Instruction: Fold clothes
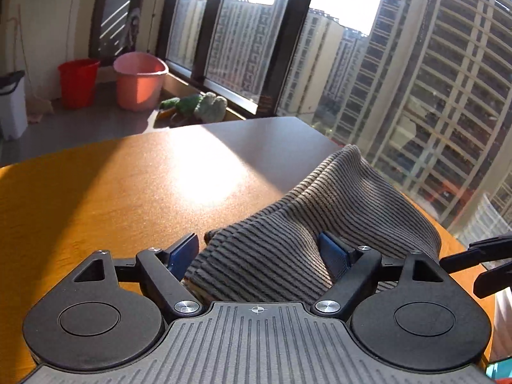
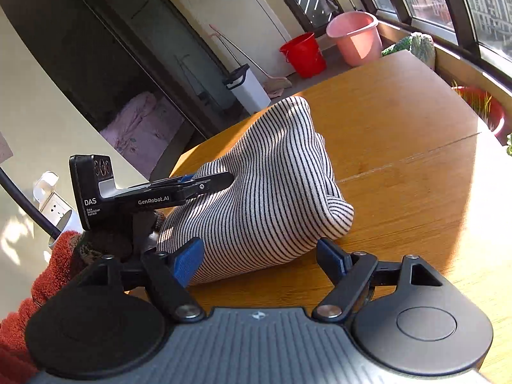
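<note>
Angling down at striped garment (image 2: 265,192), both tongs (image 1: 260,252) (image 2: 260,256) spread wide

Left wrist view: low over the wooden table (image 1: 128,192), close behind the striped garment (image 1: 320,217), facing the windows (image 1: 256,32). Right wrist view: equally low and close, from the garment's opposite side, facing the pink bucket (image 2: 355,38). Shared: garment, tabletop, both buckets, window wall.

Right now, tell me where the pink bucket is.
In the left wrist view, the pink bucket stands upper left, beside the red bucket, near the window.
</note>
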`<state>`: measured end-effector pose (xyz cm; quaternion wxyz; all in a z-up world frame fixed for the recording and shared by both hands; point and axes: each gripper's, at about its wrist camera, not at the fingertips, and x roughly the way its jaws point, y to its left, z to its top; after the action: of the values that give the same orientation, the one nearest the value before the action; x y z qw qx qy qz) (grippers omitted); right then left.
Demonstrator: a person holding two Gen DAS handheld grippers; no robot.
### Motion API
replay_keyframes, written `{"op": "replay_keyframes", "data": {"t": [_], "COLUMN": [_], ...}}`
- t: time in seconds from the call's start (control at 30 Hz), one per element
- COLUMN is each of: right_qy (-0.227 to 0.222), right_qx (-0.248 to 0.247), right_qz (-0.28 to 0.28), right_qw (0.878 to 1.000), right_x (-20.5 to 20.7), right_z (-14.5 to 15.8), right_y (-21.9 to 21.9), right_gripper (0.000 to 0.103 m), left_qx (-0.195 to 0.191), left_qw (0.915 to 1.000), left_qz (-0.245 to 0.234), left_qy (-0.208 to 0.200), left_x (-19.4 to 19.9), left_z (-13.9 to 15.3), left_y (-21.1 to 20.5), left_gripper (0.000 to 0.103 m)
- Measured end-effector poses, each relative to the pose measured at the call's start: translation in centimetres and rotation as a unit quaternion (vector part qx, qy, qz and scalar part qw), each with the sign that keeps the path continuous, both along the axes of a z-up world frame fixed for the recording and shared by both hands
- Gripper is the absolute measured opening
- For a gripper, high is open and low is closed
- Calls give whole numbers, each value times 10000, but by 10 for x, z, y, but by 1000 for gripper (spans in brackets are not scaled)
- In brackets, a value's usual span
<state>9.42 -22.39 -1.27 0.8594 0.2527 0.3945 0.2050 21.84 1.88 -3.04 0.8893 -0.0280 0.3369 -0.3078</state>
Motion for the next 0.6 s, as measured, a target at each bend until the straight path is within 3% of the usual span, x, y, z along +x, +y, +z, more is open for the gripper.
{"op": "replay_keyframes", "data": {"t": [0.07,0.17,0.4,0.6], "right_qy": [364,236,-447,-723], "right_qx": [260,150,-922,-1427], "right_qz": [-120,-54,110,70], "right_qw": [9989,9996,9947,9871], "right_x": [11,34,88,126], "right_z": [-15,-15,4,10], "right_y": [-1,6,34,56], "right_gripper": [61,61,63,66], "left_qx": [-78,-117,-101,-263], "left_qw": [9999,9997,9969,9969], "left_qz": [26,166,738,675], "left_qy": [72,168,250,321], "left_x": [-5,-13,-37,-53], "left_z": [-1,-1,8,7], "left_y": [5,11,28,31], "left_gripper": [86,83,82,83]}}
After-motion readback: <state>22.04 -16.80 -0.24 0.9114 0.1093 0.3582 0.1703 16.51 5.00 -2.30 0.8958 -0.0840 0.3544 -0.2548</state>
